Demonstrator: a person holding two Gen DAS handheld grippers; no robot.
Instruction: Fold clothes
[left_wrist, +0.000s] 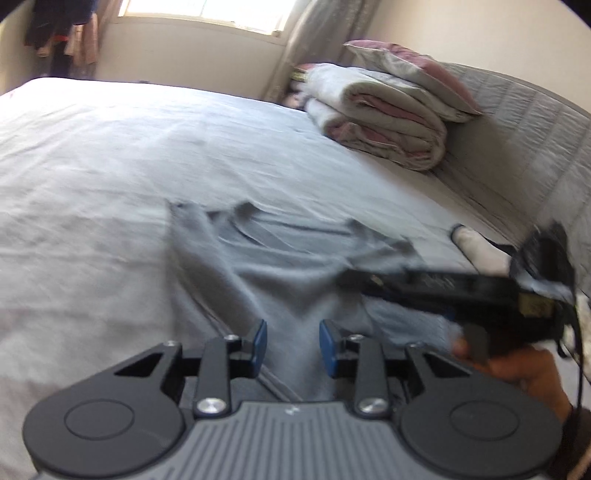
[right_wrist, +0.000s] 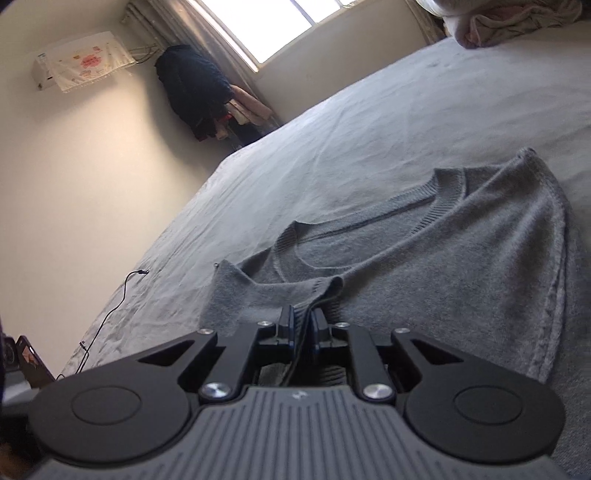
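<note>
A grey knitted sweater (right_wrist: 443, 258) lies spread on the bed, neckline away from me, with one part folded over its middle. My right gripper (right_wrist: 303, 325) sits low at the near edge. Its jaws stand a narrow gap apart, and a fold of the sweater's ribbed edge lies loosely between the pads. In the left wrist view the same sweater (left_wrist: 280, 266) looks blurred. My left gripper (left_wrist: 291, 343) hovers over its near part, open, with nothing between the blue pads (left_wrist: 260, 339). The right gripper (left_wrist: 351, 278) reaches in from the right, held by a hand (left_wrist: 517, 365).
The bed sheet (left_wrist: 110, 166) stretches wide to the left and far side. A stack of folded quilts and a pillow (left_wrist: 388, 110) sits by the padded headboard (left_wrist: 535, 129). A white garment (left_wrist: 476, 243) lies near the headboard. A thin black cable (right_wrist: 110, 310) trails over the bed's edge.
</note>
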